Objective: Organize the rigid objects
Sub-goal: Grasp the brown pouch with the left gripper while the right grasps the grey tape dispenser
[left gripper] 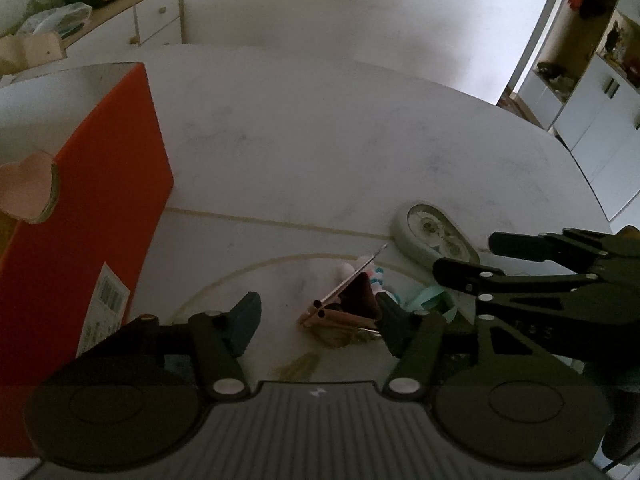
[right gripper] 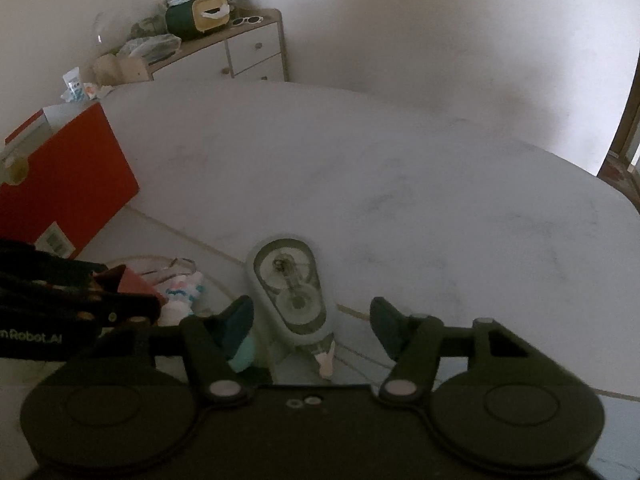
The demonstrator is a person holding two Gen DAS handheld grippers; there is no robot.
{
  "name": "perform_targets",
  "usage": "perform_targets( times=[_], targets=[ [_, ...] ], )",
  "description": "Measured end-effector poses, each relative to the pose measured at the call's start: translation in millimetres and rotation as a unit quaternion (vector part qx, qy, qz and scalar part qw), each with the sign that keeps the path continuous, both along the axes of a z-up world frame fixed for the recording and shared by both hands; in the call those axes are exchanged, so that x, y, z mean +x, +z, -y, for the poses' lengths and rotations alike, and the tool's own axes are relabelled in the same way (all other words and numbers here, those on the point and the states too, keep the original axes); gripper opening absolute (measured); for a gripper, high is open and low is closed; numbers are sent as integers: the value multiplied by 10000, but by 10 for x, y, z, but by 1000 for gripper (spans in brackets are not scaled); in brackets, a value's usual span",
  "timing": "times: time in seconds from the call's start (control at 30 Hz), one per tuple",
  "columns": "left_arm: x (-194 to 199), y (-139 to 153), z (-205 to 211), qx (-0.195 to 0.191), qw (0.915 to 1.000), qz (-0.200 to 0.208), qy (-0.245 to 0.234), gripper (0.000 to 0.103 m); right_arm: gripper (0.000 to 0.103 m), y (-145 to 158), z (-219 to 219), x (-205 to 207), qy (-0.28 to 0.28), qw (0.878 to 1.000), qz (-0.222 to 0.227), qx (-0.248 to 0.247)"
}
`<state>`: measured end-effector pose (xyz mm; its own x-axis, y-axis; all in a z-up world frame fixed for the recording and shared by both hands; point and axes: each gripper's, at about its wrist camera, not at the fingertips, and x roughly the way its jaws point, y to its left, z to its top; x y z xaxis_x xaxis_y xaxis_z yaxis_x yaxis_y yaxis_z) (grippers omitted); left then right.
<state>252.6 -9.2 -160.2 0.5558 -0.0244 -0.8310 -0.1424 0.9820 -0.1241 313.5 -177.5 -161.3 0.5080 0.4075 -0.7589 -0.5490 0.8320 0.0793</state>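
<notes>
One wide white oval bench (right gripper: 400, 184), dimly lit, with thin tan lines curving across its near part. One orange cardboard box (left gripper: 100, 200) with a barcode label, upright on the bench's left side, well apart from both grippers; inside its open top, a pink heart-shaped piece (left gripper: 24, 188).

One pale green teardrop-shaped correction-tape dispenser (right gripper: 290, 292) with two clear reels, flat on the bench, nozzle toward the right wrist camera. Directly ahead of the right gripper (right gripper: 312, 326), in the gap between its two dark fingers (right gripper: 236, 324), nearer the left one; no pad visibly pressing on it. Jaws about half spread, nothing gripped.

Just left of the dispenser, one small heap: a dark red wedge-shaped item (left gripper: 360, 296), one bundle of thin wooden and metal sticks (left gripper: 340, 304), one white plush toy with blue and pink stripes (right gripper: 182, 292), a mint green ribbon-like piece (left gripper: 428, 298). Exact count of the sticks impossible to tell.

Left gripper (left gripper: 320, 322) over this heap, jaws half spread; sticks and red wedge between its fingers (left gripper: 246, 320), close against the right one, contact unclear.
</notes>
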Motion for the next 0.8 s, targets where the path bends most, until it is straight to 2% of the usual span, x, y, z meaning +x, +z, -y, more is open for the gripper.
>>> perform_targets(
  times=[0.17,0.37,0.57,0.8],
  targets=[
    [8,-24,-20,-1,10000,-50,51,42,57,-42,-62,31,-20,10000,8,-24],
    [7,-33,-45,-66,10000,-16,-4,33,54,-66,-159,11,74,9997,184,-171],
    [-28,-33,-42,-5,9996,145,-228,31,46,-72,-199,-8,125,9993,301,-206],
    [-130,24,15,177,9984,353,-415,30,45,3,-153,-74,-13,9993,364,-29]
  ],
)
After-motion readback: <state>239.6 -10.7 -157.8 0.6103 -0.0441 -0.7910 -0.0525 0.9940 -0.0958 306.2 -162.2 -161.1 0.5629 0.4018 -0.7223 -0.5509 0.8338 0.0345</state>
